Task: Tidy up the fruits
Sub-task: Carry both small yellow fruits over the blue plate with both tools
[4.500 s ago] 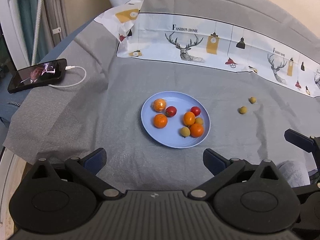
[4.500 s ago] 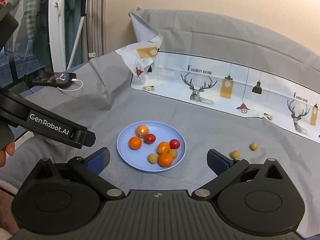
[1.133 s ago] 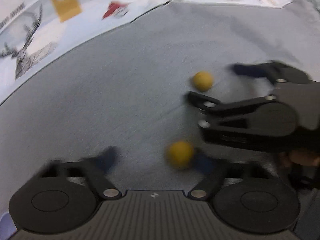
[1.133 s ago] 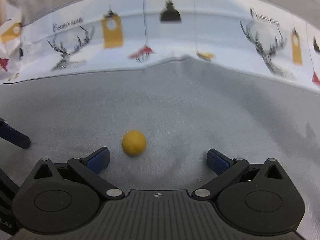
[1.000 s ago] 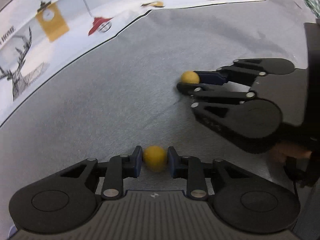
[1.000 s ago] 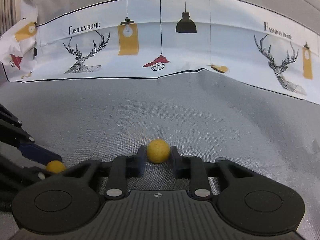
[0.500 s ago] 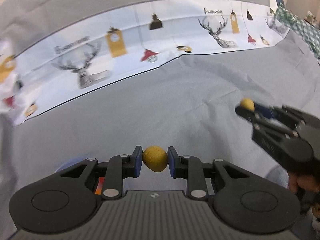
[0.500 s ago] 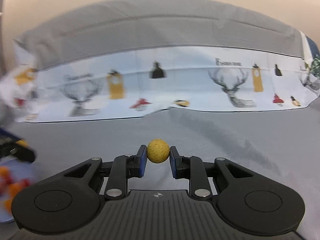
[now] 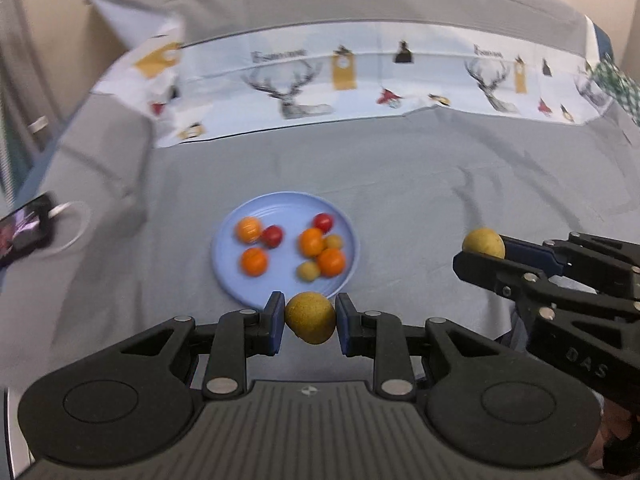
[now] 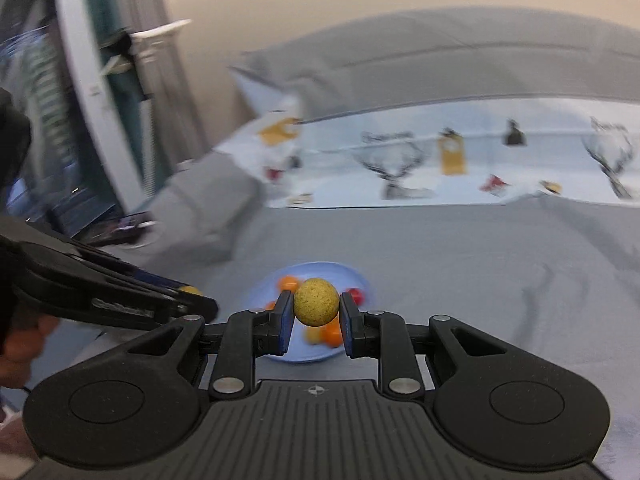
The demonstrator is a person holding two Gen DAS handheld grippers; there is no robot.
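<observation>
My left gripper [image 9: 310, 320] is shut on a small yellow fruit [image 9: 310, 317], held in the air just short of the near rim of the blue plate [image 9: 228, 268]. Orange, red and yellow fruits [image 9: 312, 242] lie on that plate. My right gripper [image 10: 316, 312] is shut on a second yellow fruit [image 10: 316, 307], with the blue plate [image 10: 264, 288] below and beyond it. In the left wrist view the right gripper [image 9: 482, 250] comes in from the right with its fruit [image 9: 483, 242]. In the right wrist view the left gripper [image 10: 192, 296] shows at the left, held by a hand [image 10: 20, 340].
A grey cloth [image 9: 420, 184] covers the surface, with a white printed deer sheet [image 9: 360, 80] along the back. A phone [image 9: 24, 232] on a white cable lies at the far left. A window frame and curtain [image 10: 100, 100] stand at the left.
Both grippers have lifted with their yellow fruits and swung left towards the plate, which is now in view under them. Each grip stays shut.
</observation>
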